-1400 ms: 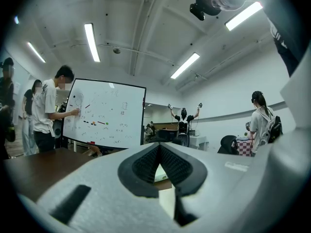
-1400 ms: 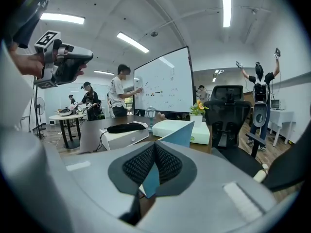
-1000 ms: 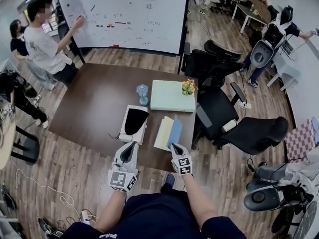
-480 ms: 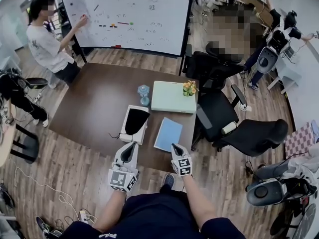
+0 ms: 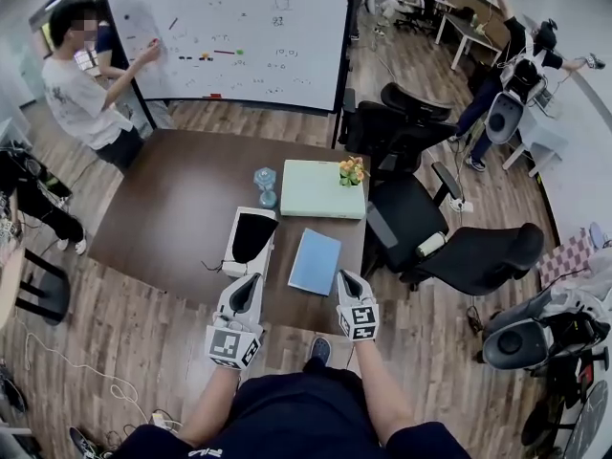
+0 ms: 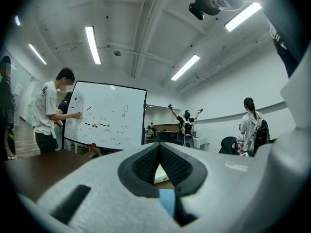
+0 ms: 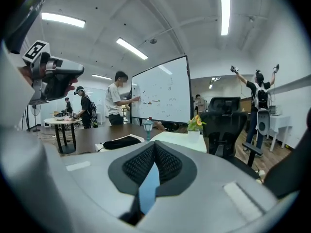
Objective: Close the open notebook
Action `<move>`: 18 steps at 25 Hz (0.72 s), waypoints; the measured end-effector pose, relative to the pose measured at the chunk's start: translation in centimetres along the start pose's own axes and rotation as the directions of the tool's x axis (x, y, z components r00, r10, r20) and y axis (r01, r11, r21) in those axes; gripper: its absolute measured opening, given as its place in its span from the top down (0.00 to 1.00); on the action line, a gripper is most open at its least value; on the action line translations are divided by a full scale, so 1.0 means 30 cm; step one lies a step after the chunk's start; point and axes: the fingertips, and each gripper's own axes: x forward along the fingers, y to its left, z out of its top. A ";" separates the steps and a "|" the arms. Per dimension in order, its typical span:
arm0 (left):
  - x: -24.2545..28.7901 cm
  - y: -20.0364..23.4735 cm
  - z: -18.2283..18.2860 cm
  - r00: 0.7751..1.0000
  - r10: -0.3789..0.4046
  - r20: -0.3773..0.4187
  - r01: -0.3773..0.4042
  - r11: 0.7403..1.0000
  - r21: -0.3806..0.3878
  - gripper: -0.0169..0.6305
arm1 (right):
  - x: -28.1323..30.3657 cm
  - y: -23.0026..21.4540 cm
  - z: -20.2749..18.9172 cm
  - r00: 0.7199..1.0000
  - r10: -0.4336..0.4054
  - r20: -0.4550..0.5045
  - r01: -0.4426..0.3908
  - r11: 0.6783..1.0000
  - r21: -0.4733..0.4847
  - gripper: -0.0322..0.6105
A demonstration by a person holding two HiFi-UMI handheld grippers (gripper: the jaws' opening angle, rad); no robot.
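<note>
The notebook [image 5: 316, 261] lies closed on the dark table [image 5: 163, 208] near its front edge, blue cover up. My right gripper [image 5: 345, 276] hovers just off its near right corner, jaws shut and empty. My left gripper [image 5: 252, 280] hangs to the notebook's left at the table's front edge, also shut on nothing. In the right gripper view, a strip of the blue cover [image 7: 148, 188] shows through the slit under the meeting pads [image 7: 167, 164]. A smaller blue sliver of the notebook [image 6: 168, 204] shows below the pads in the left gripper view.
A white box holding a black pouch [image 5: 251, 242] sits left of the notebook. Behind are a pale green box [image 5: 320, 189], a flower pot [image 5: 351, 170] and a small blue lamp [image 5: 265, 182]. Black office chairs [image 5: 421, 218] crowd the table's right side. A person [image 5: 86, 94] writes on the whiteboard [image 5: 229, 36].
A second ago the notebook lay open with a yellow page showing and the blue cover half lifted; it now lies shut. My right gripper has drawn back slightly toward me.
</note>
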 end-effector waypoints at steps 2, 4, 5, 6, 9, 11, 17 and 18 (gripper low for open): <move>0.002 -0.003 -0.003 1.000 -0.006 -0.002 0.006 1.000 -0.004 0.98 | -0.019 -0.017 0.059 0.999 -0.022 0.035 0.022 1.000 -0.012 0.94; 0.000 -0.005 -0.006 1.000 -0.012 -0.004 0.012 1.000 -0.007 0.98 | -0.040 -0.030 0.113 0.996 -0.045 0.071 0.046 0.999 -0.006 0.94; 0.000 -0.009 -0.005 1.000 -0.017 -0.004 0.017 1.000 -0.008 0.98 | -0.052 -0.037 0.136 0.995 -0.058 0.084 0.058 0.998 -0.001 0.94; -0.001 -0.014 -0.003 1.000 -0.021 -0.002 0.021 1.000 -0.009 0.98 | -0.065 -0.045 0.155 0.993 -0.072 0.094 0.072 0.997 0.006 0.94; -0.003 -0.028 0.004 0.999 -0.034 0.001 0.034 0.999 -0.011 0.98 | -0.111 -0.073 0.194 0.987 -0.117 0.110 0.115 0.993 0.031 0.94; -0.005 -0.033 0.003 0.999 -0.042 0.000 0.042 0.999 -0.006 0.98 | -0.142 -0.085 0.211 0.982 -0.142 0.122 0.139 0.990 0.035 0.94; -0.004 -0.043 -0.008 0.999 -0.051 -0.002 0.051 0.999 -0.007 0.98 | -0.240 -0.110 0.192 0.965 -0.228 0.128 0.225 0.974 0.037 0.94; -0.003 -0.044 -0.008 0.999 -0.051 -0.002 0.051 0.999 -0.007 0.98 | -0.254 -0.111 0.190 0.963 -0.239 0.126 0.236 0.971 0.039 0.94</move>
